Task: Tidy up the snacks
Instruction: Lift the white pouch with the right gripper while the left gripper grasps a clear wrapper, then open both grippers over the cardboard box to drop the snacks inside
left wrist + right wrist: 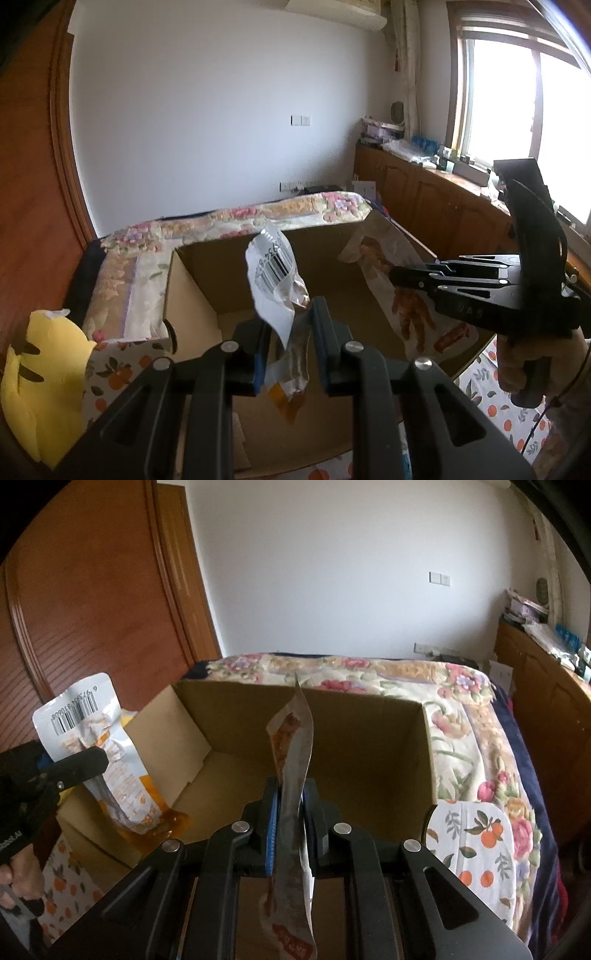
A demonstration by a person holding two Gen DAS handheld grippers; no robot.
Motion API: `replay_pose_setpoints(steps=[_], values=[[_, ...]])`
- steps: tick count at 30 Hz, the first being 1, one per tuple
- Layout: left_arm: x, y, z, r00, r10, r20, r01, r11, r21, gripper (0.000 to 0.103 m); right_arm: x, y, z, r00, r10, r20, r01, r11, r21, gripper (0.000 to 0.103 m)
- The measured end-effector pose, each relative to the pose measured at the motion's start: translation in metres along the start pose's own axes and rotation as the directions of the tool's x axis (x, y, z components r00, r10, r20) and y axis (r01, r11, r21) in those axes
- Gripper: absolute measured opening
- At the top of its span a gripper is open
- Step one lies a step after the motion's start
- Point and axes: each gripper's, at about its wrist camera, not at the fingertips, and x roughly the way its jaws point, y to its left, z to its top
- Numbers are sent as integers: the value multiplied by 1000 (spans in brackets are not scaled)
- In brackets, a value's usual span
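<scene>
Both grippers hang over an open cardboard box (pixel 199 288), each with a snack pouch. My left gripper (pixel 290 314) is shut on a white pouch with a barcode (pixel 273 269), which stands up between its fingers. From the right wrist view the same barcode pouch (pixel 81 716) shows an orange lower half, pinched by the left gripper (pixel 99 762) above the box's left flap. My right gripper (pixel 291 794) is shut on a thin pouch (pixel 295 738) seen edge-on over the box (pixel 369 731). In the left wrist view that pouch (pixel 410 306) shows a reddish-brown food print, gripped by the right gripper (pixel 395 275).
The box rests by a bed with a floral cover (pixel 461 701) and on a cloth printed with oranges (pixel 476 834). A yellow object (pixel 44 369) lies left of the box. Wooden cabinets (pixel 424 199) run under the window; a wooden door (pixel 92 609) stands left. A hand (pixel 517 365) grasps the right gripper's handle.
</scene>
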Motion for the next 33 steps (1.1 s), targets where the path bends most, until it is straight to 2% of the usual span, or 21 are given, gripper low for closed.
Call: replay_pose_setpoints(steps=[4,5,6,10,17,22,26,29,33], values=[[5,1,-1,999,21,-32,-21,1000,-12,28,5,2,-5,1000,-16,-21,16,1000,-6,14],[5,1,-1,999,21,-37,-21,1000,-11,30,4,3,-5,1000,-20,-17,20,1000,-11,22],[4,-1,-2,999,21,-37,-21,1000,-6,31,1,4,-7,1000,-21,-13,20,1000,-20,24],[-4,-6,-3,999,45,-30,-44,999,9,37,-10,6,-12,1000,-20,-3,20,1000,-22,24],[-27,-18,-3,998,44,-35,-43,998,37,47,-41,11,-22,999,10,35,-10,1000,-14,24],[-48,-25,-7,999,33,-40,-32,999,27,48,-72,21,-34,998,21,65,-19,1000,-25,25],[-74,-30,-9,999,49,-13,-49,999,18,50,-91,27,-47,997,30,71,-28,999,-28,25],[-94,-33,-9,1000,27,-9,-27,1000,13,53,-104,30,-57,997,35,70,-33,999,-30,25],[-115,-37,-12,998,55,5,-55,997,46,53,-119,35,-71,996,45,71,-43,999,-28,26]])
